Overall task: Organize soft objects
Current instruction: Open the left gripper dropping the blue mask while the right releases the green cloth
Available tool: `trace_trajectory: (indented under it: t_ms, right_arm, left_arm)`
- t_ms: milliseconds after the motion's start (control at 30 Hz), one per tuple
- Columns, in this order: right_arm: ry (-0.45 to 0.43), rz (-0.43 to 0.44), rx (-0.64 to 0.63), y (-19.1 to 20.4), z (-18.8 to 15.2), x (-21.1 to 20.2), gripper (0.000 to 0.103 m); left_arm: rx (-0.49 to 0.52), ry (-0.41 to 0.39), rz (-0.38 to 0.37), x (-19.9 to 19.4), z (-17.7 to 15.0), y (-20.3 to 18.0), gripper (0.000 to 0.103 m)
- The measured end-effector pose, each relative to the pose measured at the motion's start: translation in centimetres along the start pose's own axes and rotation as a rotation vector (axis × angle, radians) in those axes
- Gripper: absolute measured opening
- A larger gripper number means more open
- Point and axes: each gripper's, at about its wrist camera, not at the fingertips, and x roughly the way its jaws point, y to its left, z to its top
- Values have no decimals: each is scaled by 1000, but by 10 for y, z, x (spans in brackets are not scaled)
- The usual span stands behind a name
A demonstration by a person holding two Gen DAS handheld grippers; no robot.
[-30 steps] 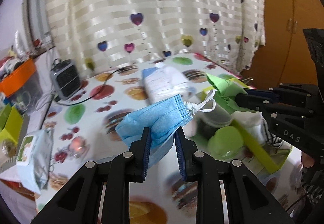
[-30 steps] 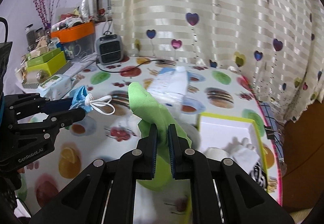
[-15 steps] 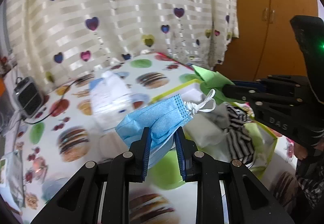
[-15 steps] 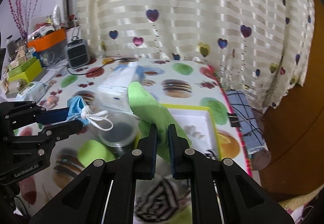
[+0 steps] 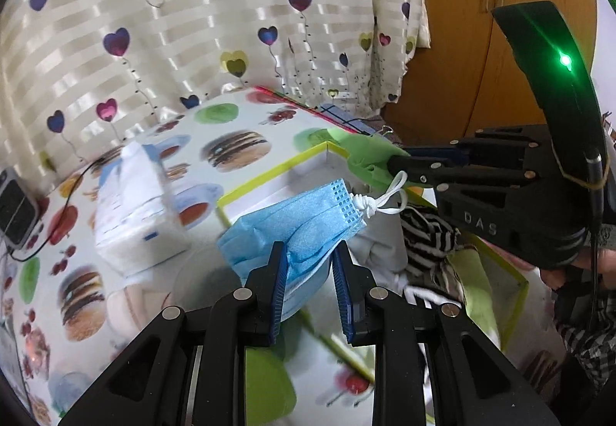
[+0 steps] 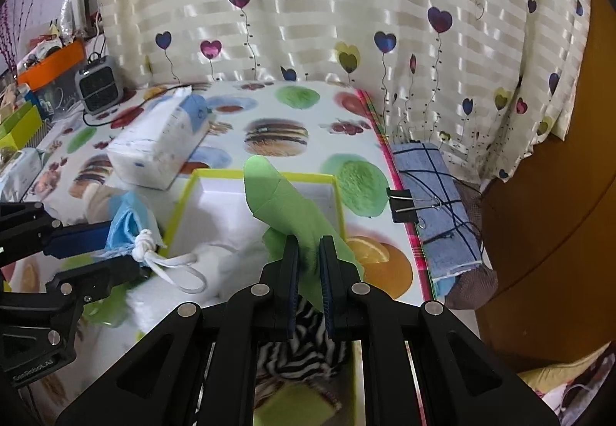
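Food-print table (image 6: pixel 277 106) before heart-patterned curtain (image 6: pixel 308 2); left gripper (image 5: pixel 310 264) clamping blue mask (image 5: pixel 304 222), right gripper (image 6: pixel 309 256) clamping green cloth (image 6: pixel 285 202).

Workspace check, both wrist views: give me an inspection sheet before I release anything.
Surface: table under a food-print cloth, clipped at its edge by a binder clip.
Job's things: blue face mask; green cloth; yellow-rimmed tray holding white items and a striped cloth.
Clutter: tissue pack; small fan heater; orange bin; folded blue checked cloth past the table edge.
Grippers: left gripper shut on the mask; right gripper shut on the green cloth, both above the tray.
Cables: black cord from the heater.
Surroundings: heart-print curtain; wooden cupboard.
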Motion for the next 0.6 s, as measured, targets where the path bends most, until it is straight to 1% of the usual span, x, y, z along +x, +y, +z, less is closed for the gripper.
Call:
trace_trajectory:
  t_ms: [100,200,333,533,600]
  right_arm:
    - [9,13,-3,-3,2,9,11]
    - [25,33,-11,-4,4,18,11]
    - [37,66,-10,-7,5,28,11]
    - [37,88,2,-12,4,35,11]
    - [38,88,5,-12,4,35,11]
  left_arm:
    - [15,-1,11,9,6,-3,22]
    - [26,18,8,21,10,-4,22]
    - [15,24,5,29,13,-4,23]
    - [12,42,0,39,15,-3,24]
    - [4,46,-12,42,16,-4,27]
